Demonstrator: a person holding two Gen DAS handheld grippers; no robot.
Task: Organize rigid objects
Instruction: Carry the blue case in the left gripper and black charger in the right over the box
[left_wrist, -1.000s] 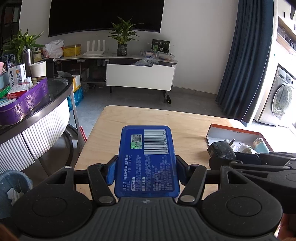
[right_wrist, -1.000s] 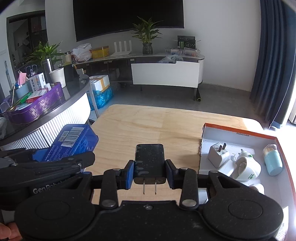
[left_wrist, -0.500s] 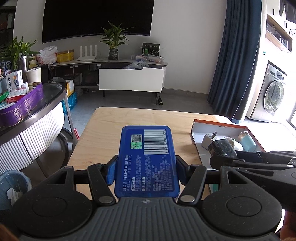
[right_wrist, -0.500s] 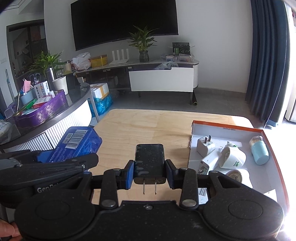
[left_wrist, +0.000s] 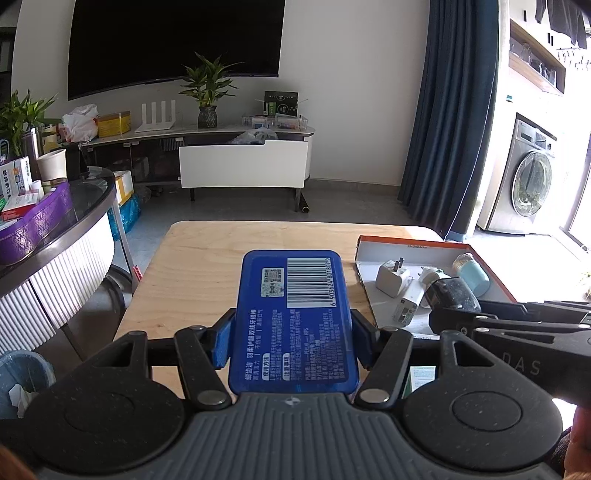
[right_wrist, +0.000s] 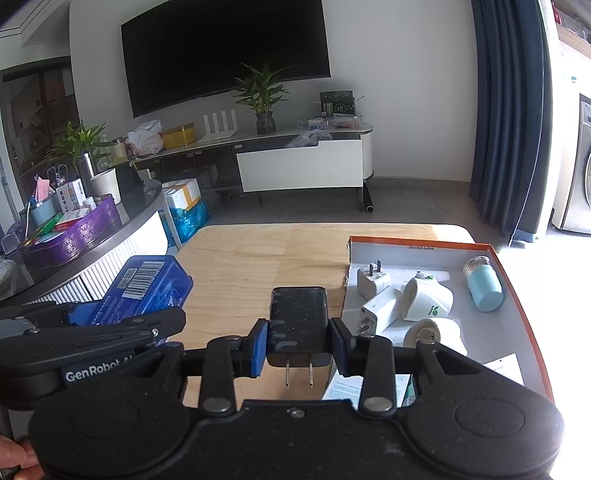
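The left gripper (left_wrist: 293, 341) points level over the wooden table (left_wrist: 207, 273), its jaws clamped on the long sides of a blue case (left_wrist: 293, 317) held flat, barcode up, left of the tray (left_wrist: 413, 245). The right gripper (right_wrist: 299, 345) is alongside, level too, at the tray's left edge; its jaws pinch a black charger (right_wrist: 299, 314) with prongs toward the camera. Both things are held above the table. In the tray lie two white plugs (right_wrist: 373, 280), a white adapter (right_wrist: 428, 302) and a light-blue bottle (right_wrist: 484, 284) on its side.
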